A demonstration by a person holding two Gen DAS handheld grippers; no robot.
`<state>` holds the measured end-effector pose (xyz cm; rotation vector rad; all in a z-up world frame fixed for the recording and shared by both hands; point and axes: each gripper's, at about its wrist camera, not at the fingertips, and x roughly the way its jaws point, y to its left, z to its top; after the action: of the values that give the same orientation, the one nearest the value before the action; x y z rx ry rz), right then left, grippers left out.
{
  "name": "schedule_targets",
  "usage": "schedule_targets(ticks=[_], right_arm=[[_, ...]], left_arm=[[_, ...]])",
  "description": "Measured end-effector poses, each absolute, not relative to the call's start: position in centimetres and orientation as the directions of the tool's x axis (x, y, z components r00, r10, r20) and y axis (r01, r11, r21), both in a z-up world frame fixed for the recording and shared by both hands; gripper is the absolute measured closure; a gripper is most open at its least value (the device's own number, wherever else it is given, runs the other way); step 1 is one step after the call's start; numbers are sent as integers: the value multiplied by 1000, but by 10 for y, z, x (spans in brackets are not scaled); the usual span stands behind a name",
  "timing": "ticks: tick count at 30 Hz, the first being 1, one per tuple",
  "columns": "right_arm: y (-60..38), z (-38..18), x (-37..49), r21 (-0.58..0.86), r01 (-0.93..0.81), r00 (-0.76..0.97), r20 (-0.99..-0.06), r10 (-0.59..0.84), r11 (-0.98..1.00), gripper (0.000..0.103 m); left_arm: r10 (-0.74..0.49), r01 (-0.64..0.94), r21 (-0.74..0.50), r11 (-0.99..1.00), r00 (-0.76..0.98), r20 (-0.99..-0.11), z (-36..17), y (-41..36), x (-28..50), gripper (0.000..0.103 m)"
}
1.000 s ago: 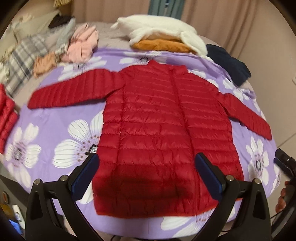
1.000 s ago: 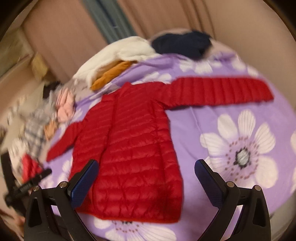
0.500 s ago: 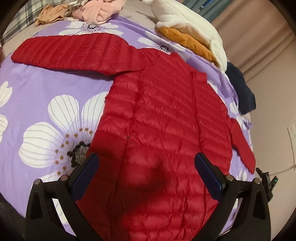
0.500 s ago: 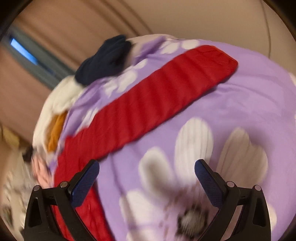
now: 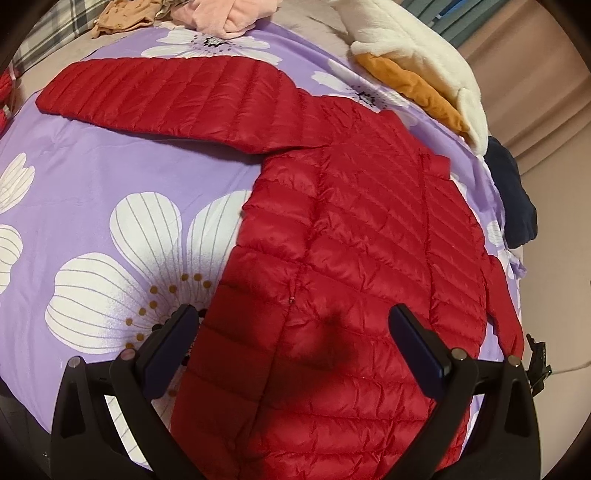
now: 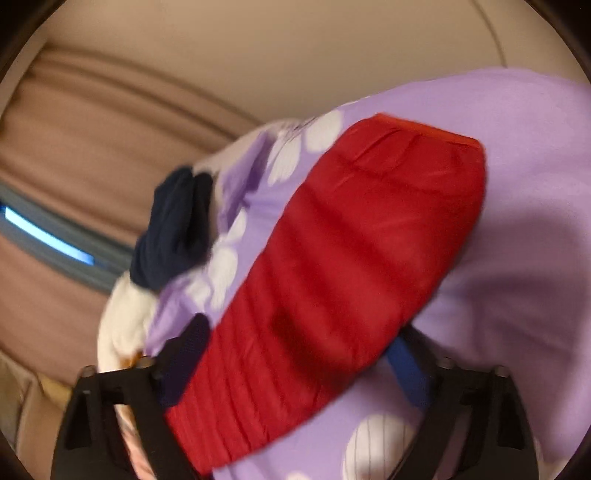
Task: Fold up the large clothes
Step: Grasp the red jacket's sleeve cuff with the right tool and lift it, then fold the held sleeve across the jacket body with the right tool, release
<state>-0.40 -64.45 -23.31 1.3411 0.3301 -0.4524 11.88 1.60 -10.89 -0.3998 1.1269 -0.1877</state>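
A red quilted puffer jacket (image 5: 362, 236) lies flat, front up, on a purple flowered bedspread (image 5: 92, 192), one sleeve (image 5: 177, 99) stretched out to the left. My left gripper (image 5: 291, 350) is open and empty, hovering over the jacket's lower left body. In the blurred right wrist view the other sleeve (image 6: 332, 280) fills the middle, its cuff (image 6: 424, 136) at the far end. My right gripper (image 6: 295, 354) is open with its fingers on either side of that sleeve, close above it; I cannot tell if they touch it.
A white fleece garment (image 5: 424, 51) over an orange one (image 5: 417, 92) lies at the bed's far edge. A navy garment (image 5: 513, 199) lies right, also in the right wrist view (image 6: 173, 232). Pink (image 5: 225, 14) and tan clothes lie far left. Beige curtains (image 6: 92, 147) stand behind.
My left gripper has moved closer over the jacket's left side. My right gripper has swung out and dropped onto the right sleeve, which now lies between its fingers.
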Motion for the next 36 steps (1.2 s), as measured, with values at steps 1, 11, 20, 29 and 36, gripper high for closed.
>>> schedule_targets(ticks=[1,11,20,29,36], right_arm=[[-647,-234,-6,853,499,866,-483,-131,154,29],[-646,-197,-25,774,578,815,-557,-157,258,92],[-570,-48,9,597,430,874,-462,-149,677,93],[-406,24,83,313,118,893,-449,37,942,93],[-264,2,158,60,-136,845,-515,148,989,93]], left_arm=[[-339,-58,-399,915,424,-840,-109,18,118,0],[-321,-120,-406,906,430,-844,-110,39,114,0],[-351,-197,-474,858,450,-821,-117,77,102,0],[-375,-284,-530,799,454,-808,-131,131,81,0],[-376,-321,-543,776,457,-806,-139,157,73,0]])
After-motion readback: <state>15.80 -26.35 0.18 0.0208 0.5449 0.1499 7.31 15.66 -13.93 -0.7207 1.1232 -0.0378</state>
